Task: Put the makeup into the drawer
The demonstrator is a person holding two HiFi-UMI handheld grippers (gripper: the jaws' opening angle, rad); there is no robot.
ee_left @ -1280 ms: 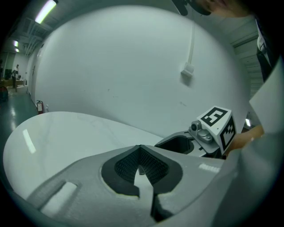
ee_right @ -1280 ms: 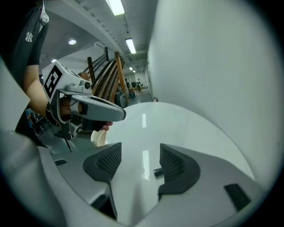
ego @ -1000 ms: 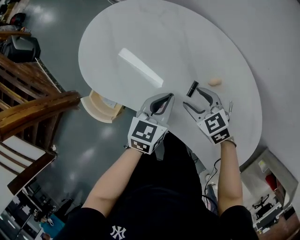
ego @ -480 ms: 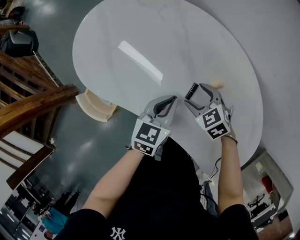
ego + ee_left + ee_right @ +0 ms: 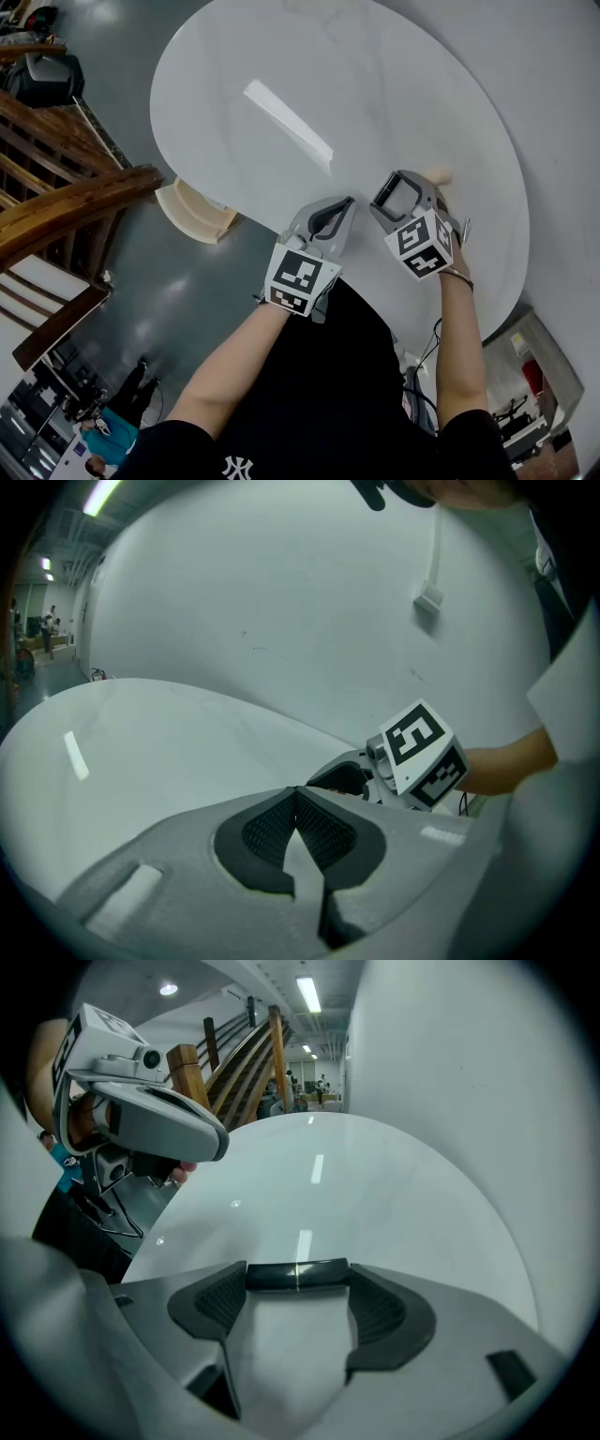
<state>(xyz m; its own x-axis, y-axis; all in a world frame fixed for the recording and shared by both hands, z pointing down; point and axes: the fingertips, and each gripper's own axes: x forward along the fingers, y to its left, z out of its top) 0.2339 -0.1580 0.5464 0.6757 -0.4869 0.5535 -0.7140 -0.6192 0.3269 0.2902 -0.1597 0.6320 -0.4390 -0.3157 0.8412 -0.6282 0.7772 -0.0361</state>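
A black makeup tube (image 5: 296, 1274) lies on the white table (image 5: 328, 84), crosswise between the tips of my right gripper (image 5: 296, 1290). That gripper (image 5: 398, 192) points steeply down with its jaws wide apart; the tube spans the gap and I see no squeeze on it. In the head view the gripper covers the tube. A beige makeup piece (image 5: 439, 175) peeks out just behind it. My left gripper (image 5: 345, 202) hovers beside the right one, its pads (image 5: 281, 822) meeting at the tips with nothing between them. The pale wooden drawer (image 5: 192, 211) stands pulled out under the table's left edge.
A thin silvery stick (image 5: 465, 228) lies on the table right of my right hand. Dark wooden stair rails (image 5: 66, 202) stand at the left over a grey floor. A white wall runs along the table's far right side.
Both grippers have sunk toward the table. The right one moved forward and tipped down over the black tube while its jaws widened, and the tube now sits between its tips.
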